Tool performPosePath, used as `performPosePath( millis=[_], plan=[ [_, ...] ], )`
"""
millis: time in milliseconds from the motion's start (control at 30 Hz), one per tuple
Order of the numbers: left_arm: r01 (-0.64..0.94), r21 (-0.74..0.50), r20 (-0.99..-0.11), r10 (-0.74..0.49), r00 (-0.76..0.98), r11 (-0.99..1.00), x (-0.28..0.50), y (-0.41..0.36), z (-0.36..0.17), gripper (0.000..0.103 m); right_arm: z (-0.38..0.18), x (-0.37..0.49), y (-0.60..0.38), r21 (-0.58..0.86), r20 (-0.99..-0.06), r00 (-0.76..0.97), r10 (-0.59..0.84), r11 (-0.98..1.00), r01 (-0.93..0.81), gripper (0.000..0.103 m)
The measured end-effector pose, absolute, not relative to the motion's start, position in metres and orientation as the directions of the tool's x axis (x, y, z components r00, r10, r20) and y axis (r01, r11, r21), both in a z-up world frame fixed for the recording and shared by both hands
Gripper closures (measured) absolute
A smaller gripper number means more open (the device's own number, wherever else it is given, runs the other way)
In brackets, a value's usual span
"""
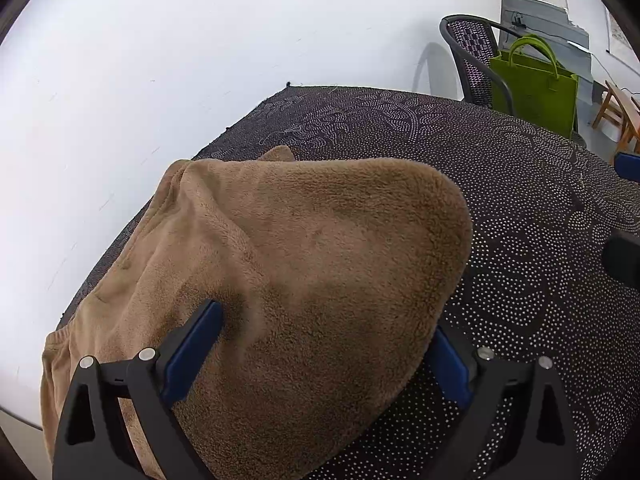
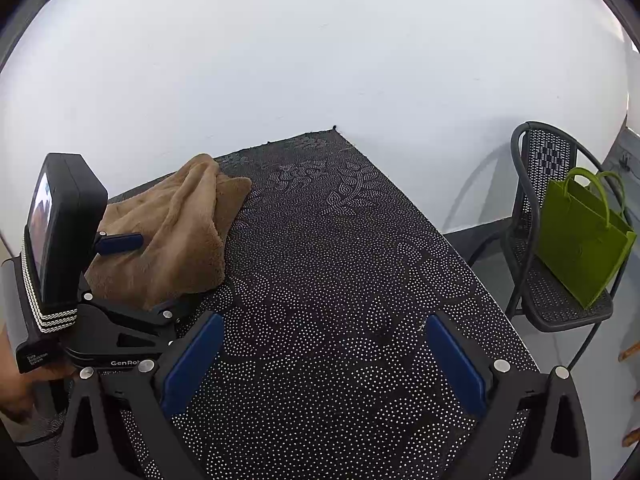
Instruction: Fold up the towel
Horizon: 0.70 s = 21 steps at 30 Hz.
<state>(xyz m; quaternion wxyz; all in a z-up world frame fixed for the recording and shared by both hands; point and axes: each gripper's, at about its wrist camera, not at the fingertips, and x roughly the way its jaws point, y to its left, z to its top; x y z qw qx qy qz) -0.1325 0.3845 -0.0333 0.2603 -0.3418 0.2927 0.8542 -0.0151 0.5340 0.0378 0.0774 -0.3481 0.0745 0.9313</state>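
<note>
A brown fluffy towel (image 1: 304, 248) lies bunched at the table's left edge on a dark dotted tablecloth (image 1: 520, 208). My left gripper (image 1: 324, 320) is open wide, and the towel bulges between its blue fingers (image 1: 196, 348) and hides the right fingertip. In the right wrist view the towel (image 2: 176, 232) sits at the far left, with one left finger (image 2: 120, 243) lying on top of it. My right gripper (image 2: 324, 360) is open over bare tablecloth (image 2: 328, 264), well to the right of the towel, with nothing between its fingers.
A white wall runs close behind and to the left of the table. A black wicker chair (image 2: 548, 240) holding a green felt bag (image 2: 580, 240) stands off the table's right side. Part of the towel hangs over the left table edge (image 1: 100, 268).
</note>
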Motion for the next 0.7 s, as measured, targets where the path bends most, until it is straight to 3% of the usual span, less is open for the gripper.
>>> performPosePath(
  millis=[700],
  plan=[
    [-0.622,0.344,-0.723,0.224,-0.653,-0.704,-0.144,0.392,-0.034,0.000,0.035,-0.016,0.533,0.085,-0.670,-0.737,0.086,-0.978,-0.191,0.001]
  ],
)
